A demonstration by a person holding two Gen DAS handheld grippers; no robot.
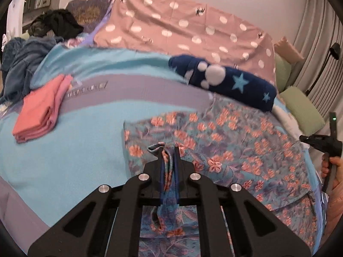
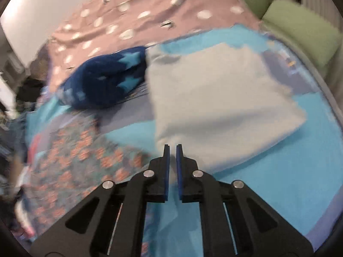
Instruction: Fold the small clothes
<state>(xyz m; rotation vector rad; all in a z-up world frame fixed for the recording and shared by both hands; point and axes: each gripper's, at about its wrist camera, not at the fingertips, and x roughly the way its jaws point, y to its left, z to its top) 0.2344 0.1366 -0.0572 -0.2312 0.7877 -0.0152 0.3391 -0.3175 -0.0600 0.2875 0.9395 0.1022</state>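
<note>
A floral garment [image 1: 235, 141] with orange flowers on blue lies spread on the bed. My left gripper [image 1: 169, 150] is shut on a bunched fold at its near left edge, and the cloth is pinched between the pads. In the right wrist view the same floral garment [image 2: 85, 150] lies blurred at the lower left. My right gripper [image 2: 173, 146] is shut with nothing between its fingers, just in front of a folded white cloth [image 2: 214, 98]. A hand [image 1: 336, 171] holds a black handle at the right edge of the left wrist view.
A folded pink garment [image 1: 40, 111] lies at the left on the light blue bedspread [image 1: 75, 150]. A navy star-patterned piece [image 1: 225, 79] lies behind the floral one. Dark clothes [image 1: 25, 60] are piled at the far left. Green cushions [image 2: 300, 27] line the right side.
</note>
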